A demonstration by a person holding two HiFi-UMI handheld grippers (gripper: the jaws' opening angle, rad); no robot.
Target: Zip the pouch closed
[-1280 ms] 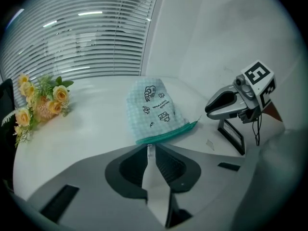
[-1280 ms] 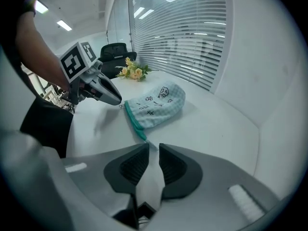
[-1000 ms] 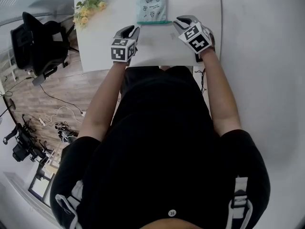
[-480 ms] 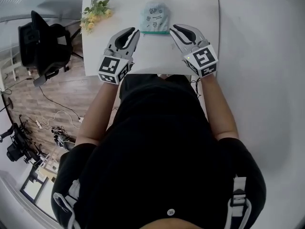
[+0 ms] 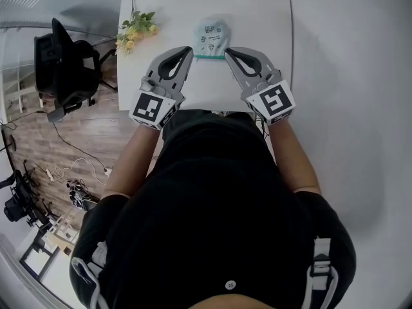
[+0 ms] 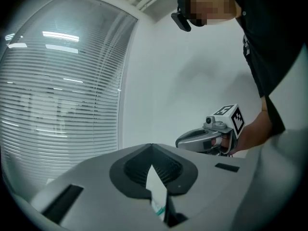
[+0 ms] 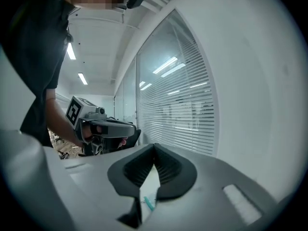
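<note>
From above, the head view takes in the whole white worktop [image 5: 270,18]. The pouch [image 5: 212,36] lies flat near its middle, with its green zip [image 5: 210,57] along the edge nearest the person. The left claw [image 5: 187,49] and the right claw [image 5: 228,50] point at the two ends of that zip, one from each side. Only this view shows the sprig of yellow flowers [image 5: 135,31] at the worktop's far left corner. It alone also shows the black chair [image 5: 67,66] standing on the wood-plank floor [image 5: 77,140].

The two gripper views look out nearly level instead. The left one shows a plain white wall and a window of pale slatted blinds [image 6: 62,90]. The right one shows ceiling light strips [image 7: 71,51] and more blinds behind glass. Each also catches the other claw across the way, with its black-and-white marker cube [image 6: 232,118].

Both views settle the grip. Both claws have just been closing, and each now has its ribbed black pads pressed together at the tips with nothing between them. Below the pads a narrow slit stays open, and through it shows a sliver of the pouch and its green zip well beneath.

The pouch is soft, pale blue-green cloth with small dark prints and a rounded far end. The claws are smooth grey moulded shells. Whether the zip is fully drawn, I cannot tell.
</note>
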